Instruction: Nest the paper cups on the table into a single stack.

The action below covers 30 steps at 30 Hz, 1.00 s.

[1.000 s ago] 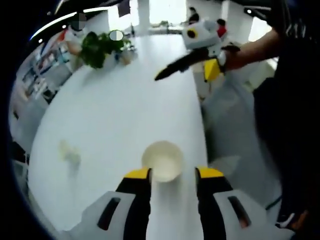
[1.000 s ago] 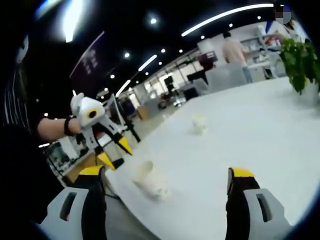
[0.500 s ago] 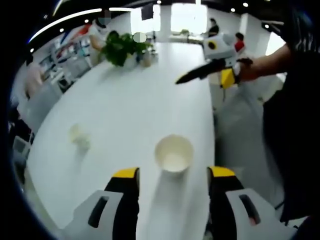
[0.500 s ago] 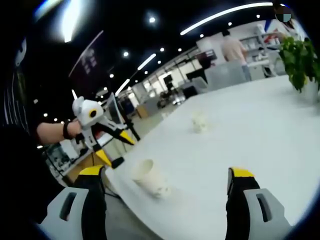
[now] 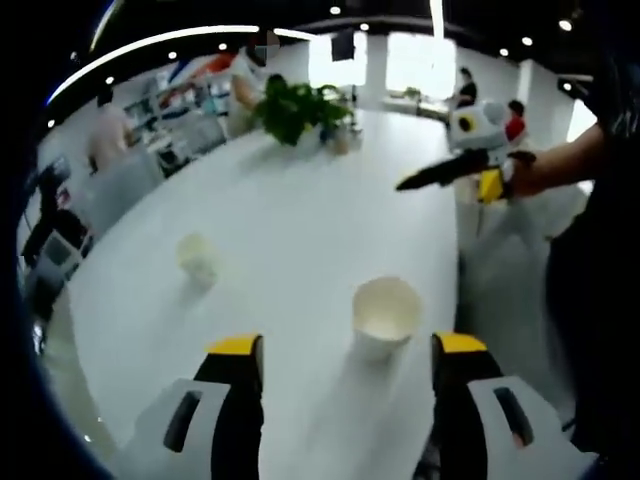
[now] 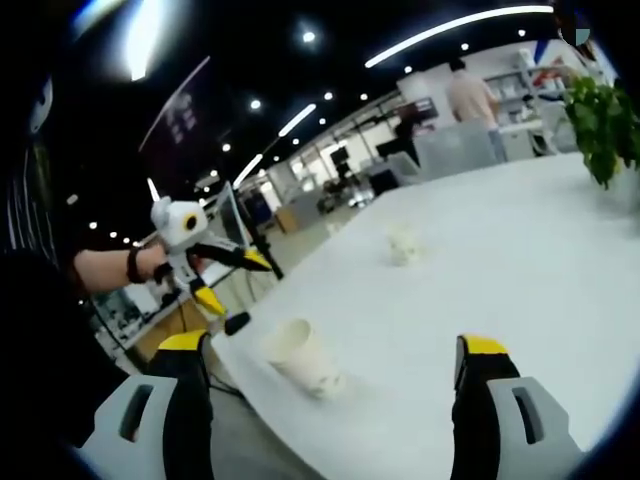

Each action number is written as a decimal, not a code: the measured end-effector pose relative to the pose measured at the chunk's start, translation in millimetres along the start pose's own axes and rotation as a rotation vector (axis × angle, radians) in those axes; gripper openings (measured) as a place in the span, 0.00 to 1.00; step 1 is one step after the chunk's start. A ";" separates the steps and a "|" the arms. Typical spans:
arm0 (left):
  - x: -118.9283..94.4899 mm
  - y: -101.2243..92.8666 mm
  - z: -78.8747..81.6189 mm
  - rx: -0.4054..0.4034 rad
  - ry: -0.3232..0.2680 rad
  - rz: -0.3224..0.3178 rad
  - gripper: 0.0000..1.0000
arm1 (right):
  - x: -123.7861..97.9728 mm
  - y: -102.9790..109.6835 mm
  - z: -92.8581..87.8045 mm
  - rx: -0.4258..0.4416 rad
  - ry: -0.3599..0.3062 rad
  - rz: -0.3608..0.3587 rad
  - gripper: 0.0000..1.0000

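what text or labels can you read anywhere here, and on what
None can be read.
Near paper cup: plain white, no print seen.
Far paper cup: too blurred to tell.
Dark hanging sign in the right gripper view: pale marks, too blurred to read.

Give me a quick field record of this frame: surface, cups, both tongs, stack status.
surface: white table
near cup: paper cup, upright, open end up, just ahead of the left tongs, not between the jaws
far cup: second paper cup, upright, apart from the near one
plant: potted plant at the far end
left tongs: open, nothing held
right tongs: open, nothing held, off the table's edge
stack status: not started, cups separate
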<state>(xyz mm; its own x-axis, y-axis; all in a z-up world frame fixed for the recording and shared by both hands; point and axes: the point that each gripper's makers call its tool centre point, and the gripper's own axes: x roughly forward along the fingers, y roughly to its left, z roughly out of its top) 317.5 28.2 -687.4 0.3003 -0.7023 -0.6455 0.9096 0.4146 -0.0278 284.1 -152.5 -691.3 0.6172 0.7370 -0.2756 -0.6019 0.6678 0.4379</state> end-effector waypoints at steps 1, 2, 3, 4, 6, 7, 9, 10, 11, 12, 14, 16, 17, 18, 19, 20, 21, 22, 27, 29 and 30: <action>-1.8 2.6 -0.2 -0.013 -0.007 0.007 0.69 | 0.8 0.4 -0.5 0.000 0.003 0.001 1.00; -2.9 4.0 -1.2 -0.017 -0.006 0.011 0.70 | 1.3 0.6 -0.5 0.000 0.005 0.002 1.00; -4.2 5.9 -2.2 -0.022 -0.007 0.020 0.71 | 1.9 1.2 -0.2 0.000 0.005 0.004 1.00; -4.8 6.3 -2.4 -0.023 -0.008 0.023 0.71 | 2.1 1.4 0.0 -0.001 0.005 0.004 1.00; -7.6 9.6 -2.7 -0.049 -0.030 0.042 0.74 | 3.4 2.3 1.7 -0.002 0.002 0.006 1.00; -8.5 10.4 -2.8 -0.064 -0.038 0.048 0.75 | 3.9 2.5 2.3 -0.001 0.002 0.008 1.00; -10.2 12.6 -4.4 -0.084 -0.053 0.061 0.78 | 4.9 2.3 3.0 0.000 0.001 0.008 1.00; -11.7 14.5 -7.4 -0.087 -0.051 0.073 0.80 | 5.5 3.0 4.2 0.001 -0.002 0.011 1.00; -12.5 15.9 -8.4 -0.089 -0.055 0.082 0.81 | 5.8 3.6 5.0 0.002 -0.005 0.013 1.00; -13.5 17.2 -9.3 -0.094 -0.058 0.092 0.83 | 6.1 4.0 5.7 0.002 -0.006 0.013 1.00; -15.7 21.3 -11.0 -0.119 -0.074 0.108 0.87 | 6.6 3.5 6.2 -0.005 -0.002 0.013 1.00; -18.0 26.3 -13.5 -0.124 -0.075 0.135 0.92 | 6.9 3.1 6.1 -0.003 0.001 0.015 1.00; -20.2 29.9 -14.1 -0.127 -0.081 0.157 0.96 | 7.0 3.0 6.2 -0.003 0.002 0.015 1.00; -21.4 30.3 -13.9 -0.130 -0.088 0.159 0.98 | 7.1 2.6 6.3 -0.003 0.002 0.014 1.00; -22.9 31.8 -12.4 -0.139 -0.105 0.168 0.99 | 7.2 2.3 6.4 -0.003 0.003 0.015 1.00; -25.5 33.4 -12.3 -0.147 -0.120 0.176 1.00 | 7.4 2.3 7.2 -0.001 0.000 0.018 1.00; -26.8 34.7 -14.1 -0.159 -0.122 0.180 1.00 | 8.0 3.2 8.8 0.001 -0.006 0.022 1.00; -27.8 35.7 -14.7 -0.160 -0.126 0.182 1.00 | 8.5 3.3 9.7 0.001 -0.009 0.024 1.00; -33.0 35.9 -14.7 -0.189 -0.150 0.191 1.00 | 15.1 2.1 11.8 -0.006 0.001 0.030 1.00; -33.2 36.6 -15.7 -0.193 -0.149 0.194 1.00 | 18.5 1.4 13.2 -0.010 0.005 0.034 1.00; -33.1 36.9 -16.4 -0.192 -0.149 0.197 1.00 | 20.7 0.3 14.2 -0.014 0.008 0.035 1.00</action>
<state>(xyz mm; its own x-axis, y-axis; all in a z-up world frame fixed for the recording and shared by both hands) 336.5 76.2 -679.6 0.5168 -0.6689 -0.5343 0.7631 0.6428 -0.0666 303.9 -138.5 -684.7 0.5911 0.7611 -0.2672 -0.6307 0.6426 0.4351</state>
